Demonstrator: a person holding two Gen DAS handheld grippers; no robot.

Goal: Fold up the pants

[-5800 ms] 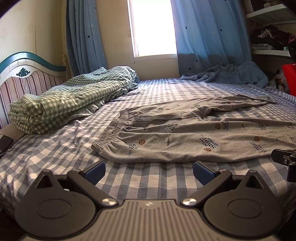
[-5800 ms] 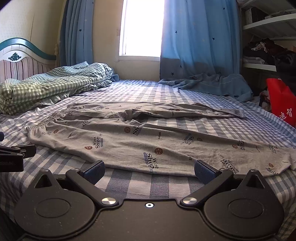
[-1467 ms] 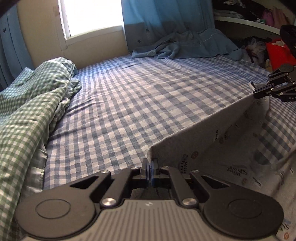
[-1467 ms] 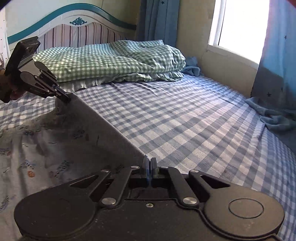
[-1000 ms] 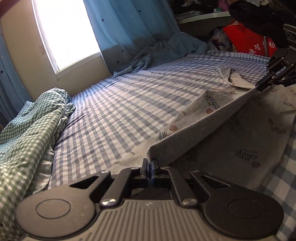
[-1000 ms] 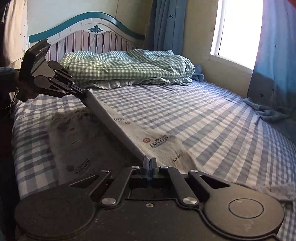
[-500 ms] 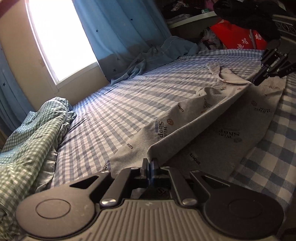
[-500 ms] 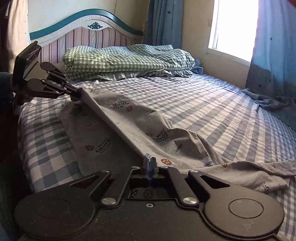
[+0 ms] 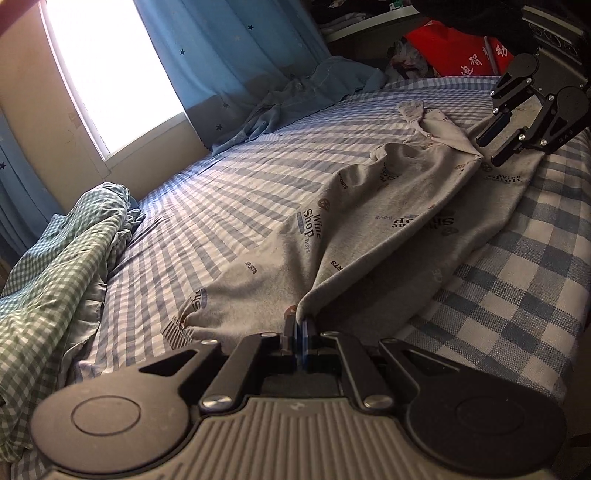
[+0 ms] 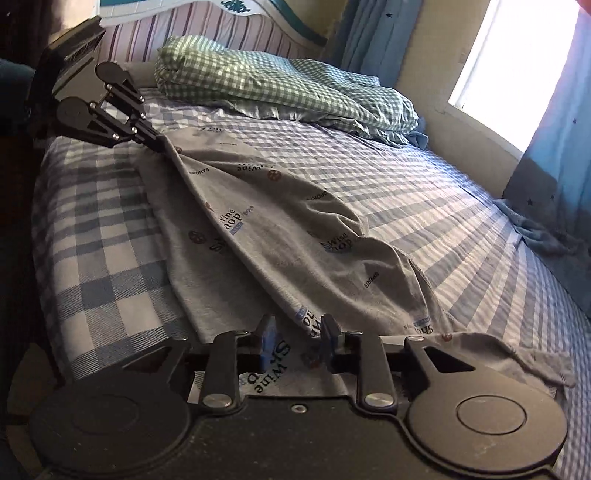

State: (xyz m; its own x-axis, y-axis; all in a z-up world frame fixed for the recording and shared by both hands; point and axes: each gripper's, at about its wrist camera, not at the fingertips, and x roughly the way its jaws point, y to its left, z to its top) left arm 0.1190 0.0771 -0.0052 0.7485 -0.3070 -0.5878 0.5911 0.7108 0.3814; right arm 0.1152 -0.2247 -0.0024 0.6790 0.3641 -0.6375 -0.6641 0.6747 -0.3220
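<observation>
Grey printed pants (image 9: 369, 229) lie folded lengthwise on the blue checked bed (image 9: 517, 266), one leg laid over the other, with the fold edge raised between the grippers. My left gripper (image 9: 300, 328) is shut on the pants' edge at the waistband end; it also shows in the right wrist view (image 10: 157, 142). My right gripper (image 10: 297, 338) is open, its fingers straddling the pants (image 10: 288, 229) near the cuff end without gripping. In the left wrist view it (image 9: 489, 146) hovers open just beside the cloth.
A green checked duvet (image 10: 280, 88) is piled by the striped headboard (image 10: 177, 22). A blue curtain (image 9: 229, 48) and a crumpled blue cloth (image 9: 295, 96) lie at the far side by the window. A red bag (image 9: 454, 48) and shelves stand beyond the bed.
The raised pants have been lowered onto the bed, the top leg now over the bottom one. My right gripper has opened and let go of the cloth. The left stays shut.
</observation>
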